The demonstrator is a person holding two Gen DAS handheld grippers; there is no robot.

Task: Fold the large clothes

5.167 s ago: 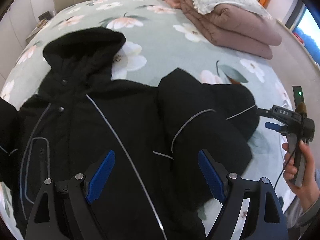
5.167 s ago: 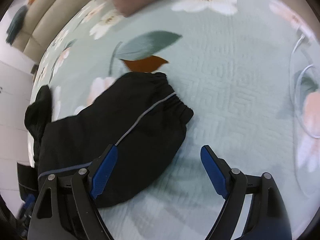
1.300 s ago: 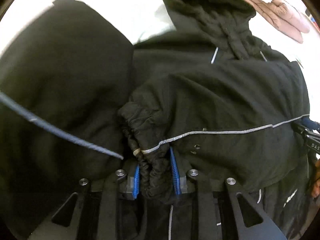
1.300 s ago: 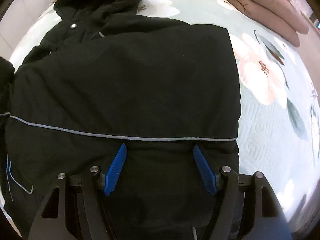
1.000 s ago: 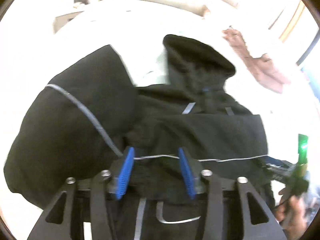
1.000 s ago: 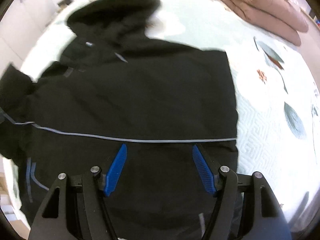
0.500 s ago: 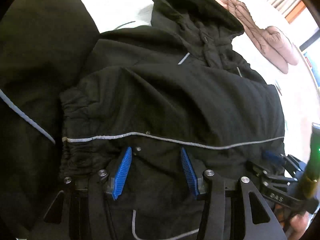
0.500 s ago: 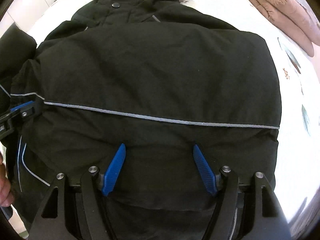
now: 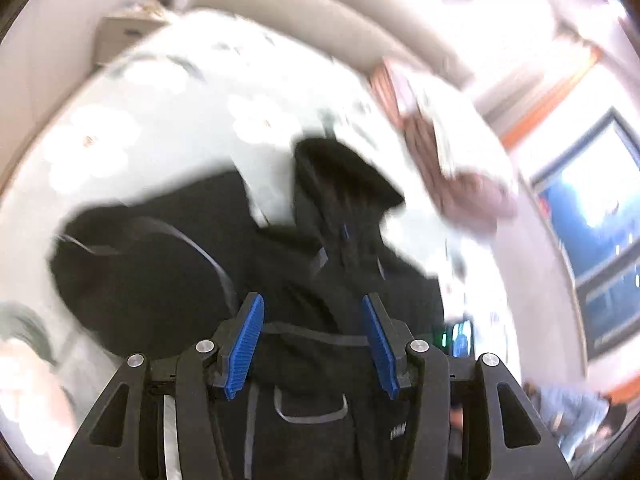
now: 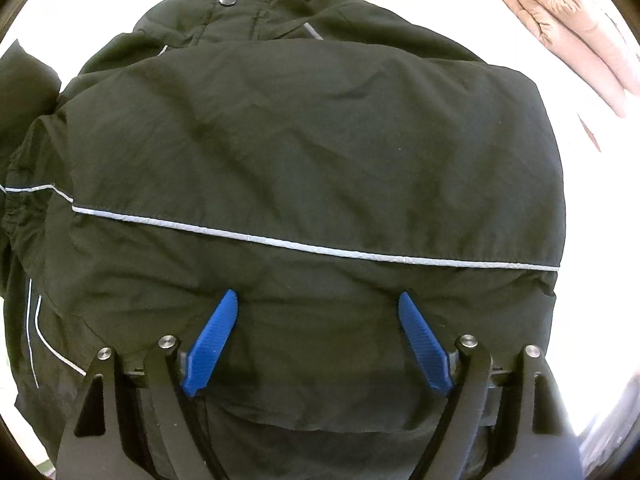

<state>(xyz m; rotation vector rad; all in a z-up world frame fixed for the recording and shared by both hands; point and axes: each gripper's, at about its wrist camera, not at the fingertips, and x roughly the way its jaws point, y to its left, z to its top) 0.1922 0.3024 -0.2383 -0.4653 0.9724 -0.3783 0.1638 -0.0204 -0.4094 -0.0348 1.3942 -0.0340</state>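
Note:
A black hooded jacket (image 10: 312, 152) with thin grey piping lies on the bed, its right sleeve folded across the chest. My right gripper (image 10: 318, 304) is open and empty, close above the folded sleeve. In the blurred left wrist view the jacket (image 9: 320, 280) lies below with its hood (image 9: 340, 176) pointing away and its left sleeve (image 9: 132, 264) spread out to the left. My left gripper (image 9: 312, 312) is open and empty, raised above the jacket's lower front.
The bed has a pale green floral cover (image 9: 132, 128). A folded brown quilt (image 10: 560, 16) lies at the far right of the bed; it also shows in the left wrist view (image 9: 460, 184). A headboard (image 9: 304, 24) and window (image 9: 592, 216) stand beyond.
My left gripper let go of the sleeve cuff, opened, and has now lifted back and tilted up. My right gripper stayed open and moved closer over the folded sleeve.

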